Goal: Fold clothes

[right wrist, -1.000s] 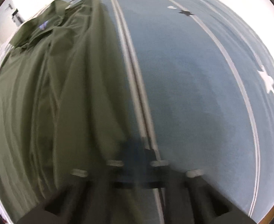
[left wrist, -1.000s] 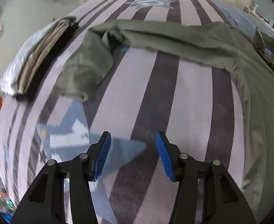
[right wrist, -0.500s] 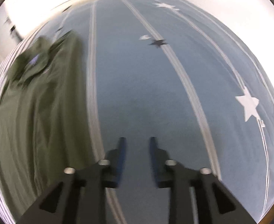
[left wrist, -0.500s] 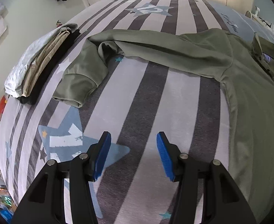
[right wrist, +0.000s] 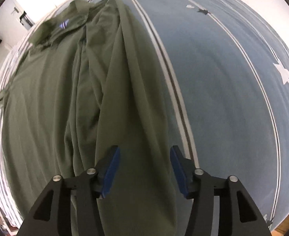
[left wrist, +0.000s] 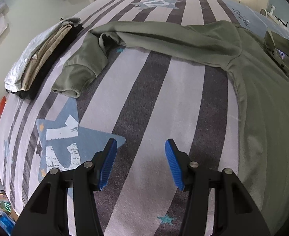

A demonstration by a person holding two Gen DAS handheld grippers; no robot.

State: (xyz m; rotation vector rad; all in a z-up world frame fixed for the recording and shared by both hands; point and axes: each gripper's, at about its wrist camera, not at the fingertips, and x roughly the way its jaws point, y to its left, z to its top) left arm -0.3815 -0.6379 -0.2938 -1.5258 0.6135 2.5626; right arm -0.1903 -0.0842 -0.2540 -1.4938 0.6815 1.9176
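1 olive shirt (left wrist: 262,106) spread flat on the striped rug (left wrist: 144,102), long sleeve (left wrist: 154,37) stretched across w/ cuff end folded back. 1 stack of folded clothes (left wrist: 40,59) at rug's left edge, approx. 3 items; exact count unclear. 2 hand-held grippers: left hand-held gripper (left wrist: 140,164) gapes over bare rug, nothing btwn pads. Right hand-held gripper (right wrist: 144,172) jaws have just been opening, now apart above the shirt's folded side (right wrist: 124,98), gripping nothing. Right view blurred; shirt's lower hem cut off, collar (right wrist: 65,25) hard to make out.
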